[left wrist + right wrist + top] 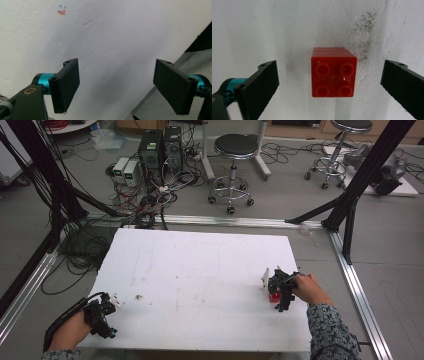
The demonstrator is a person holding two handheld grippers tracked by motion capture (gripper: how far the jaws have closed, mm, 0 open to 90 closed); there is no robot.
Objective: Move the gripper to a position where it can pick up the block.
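White tabletop (pixel 249 30) bears a glossy red four-stud brick (pixel 333 75) between the wide-spread right tool (pixel 329 82).

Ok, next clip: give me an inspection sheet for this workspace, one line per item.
Surface: white board, scuffed, with small stains and dents.
Job's things: red brick, studs up, on the board between the right gripper's open jaws, apart from both.
Clutter: small white piece beside the right gripper; what it is, cannot tell.
Grippers: left gripper open over the board's near left edge; right gripper open around the brick.
Cables: tangle on the floor behind the board.
Surroundings: two stools, computer towers, black frame posts.
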